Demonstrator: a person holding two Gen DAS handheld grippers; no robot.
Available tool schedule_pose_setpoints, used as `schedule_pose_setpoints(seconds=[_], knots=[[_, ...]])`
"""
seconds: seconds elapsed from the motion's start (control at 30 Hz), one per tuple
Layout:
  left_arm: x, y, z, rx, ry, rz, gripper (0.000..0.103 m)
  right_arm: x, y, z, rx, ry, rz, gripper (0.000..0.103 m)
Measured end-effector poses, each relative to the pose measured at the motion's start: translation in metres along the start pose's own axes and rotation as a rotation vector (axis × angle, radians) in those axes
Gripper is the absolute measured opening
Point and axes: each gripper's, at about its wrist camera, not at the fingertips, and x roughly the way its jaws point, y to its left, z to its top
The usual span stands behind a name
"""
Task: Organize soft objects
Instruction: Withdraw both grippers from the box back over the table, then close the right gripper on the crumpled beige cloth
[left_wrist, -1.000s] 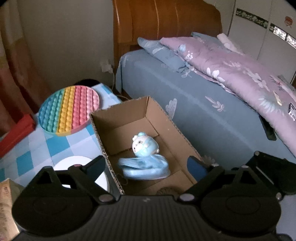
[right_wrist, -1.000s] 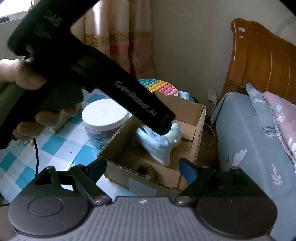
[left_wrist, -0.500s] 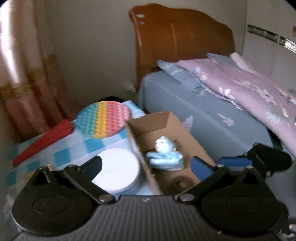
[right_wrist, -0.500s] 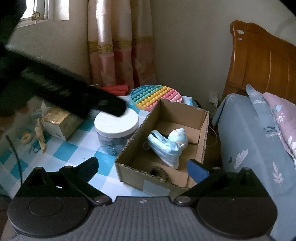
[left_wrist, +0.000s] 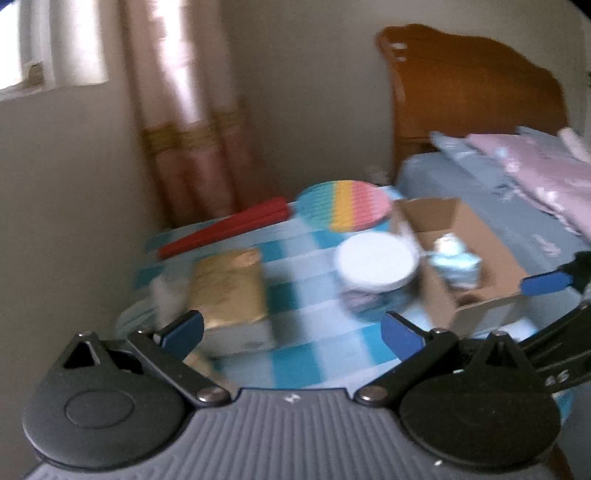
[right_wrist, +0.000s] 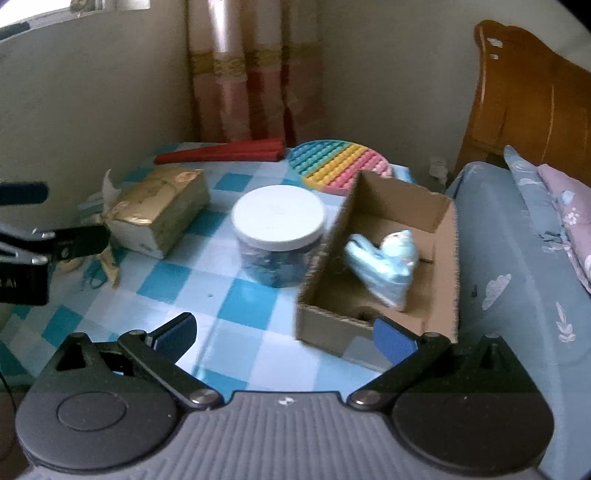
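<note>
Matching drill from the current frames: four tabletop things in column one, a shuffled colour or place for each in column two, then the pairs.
Things:
1. plush toy
2. jar
3. pop-it mat
4. tissue box

Descriptions:
A. gold, at the table's left
B. rainbow stripes, by the far edge
C. pale blue, inside the cardboard box
D. white lid, beside the box's left wall

Pairs: 1-C, 2-D, 3-B, 4-A
</note>
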Motion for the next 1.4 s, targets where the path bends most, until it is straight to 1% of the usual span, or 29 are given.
schedule_pose_setpoints(seconds=[0.07,0.17,0.37,0.6,0.7,0.8,0.9,1.03,1.13,1.17,1.23,1.3,1.33,1.4], knots=[[-0.005,0.012,-0.010,-0.032,0.007,0.032,0.102,0.000,0.010,0.000,-0.009,0.005,0.009,0.103],[-0.009,0.031,-0.025,-0.086,0.019,0.057,0.102,0.001,0.027,0.002,-0.021,0.015,0.018,0.103],[-0.014,0.059,-0.053,-0.141,0.029,0.119,0.102,0.005,0.058,0.003,-0.057,0.017,0.063,0.103],[-0.008,0.084,-0.081,-0.183,0.050,0.138,0.102,0.022,0.084,0.004,-0.086,0.033,0.110,0.103],[0.002,0.094,-0.091,-0.213,0.068,0.124,0.102,0.030,0.092,0.004,-0.111,0.042,0.106,0.103],[0.011,0.102,-0.099,-0.235,0.090,0.129,0.102,0.036,0.100,0.003,-0.145,0.028,0.114,0.103],[0.019,0.107,-0.104,-0.237,0.108,0.132,0.102,0.045,0.106,0.003,-0.176,0.026,0.132,0.103],[0.027,0.112,-0.109,-0.240,0.126,0.122,0.102,0.061,0.116,0.005,-0.207,0.048,0.142,0.103],[0.030,0.113,-0.111,-0.234,0.144,0.117,0.102,0.072,0.123,0.008,-0.217,0.042,0.172,0.103],[0.031,0.113,-0.113,-0.226,0.147,0.112,0.102,0.075,0.126,0.010,-0.224,0.033,0.185,0.102],[0.032,0.112,-0.114,-0.209,0.158,0.114,0.102,0.080,0.134,0.014,-0.255,0.010,0.212,0.097],[0.033,0.112,-0.117,-0.190,0.176,0.126,0.102,0.085,0.143,0.019,-0.286,-0.001,0.237,0.089],[0.034,0.112,-0.118,-0.177,0.183,0.134,0.102,0.088,0.147,0.022,-0.303,-0.002,0.246,0.088],[0.034,0.112,-0.121,-0.159,0.193,0.134,0.102,0.097,0.156,0.028,-0.332,0.000,0.264,0.081]])
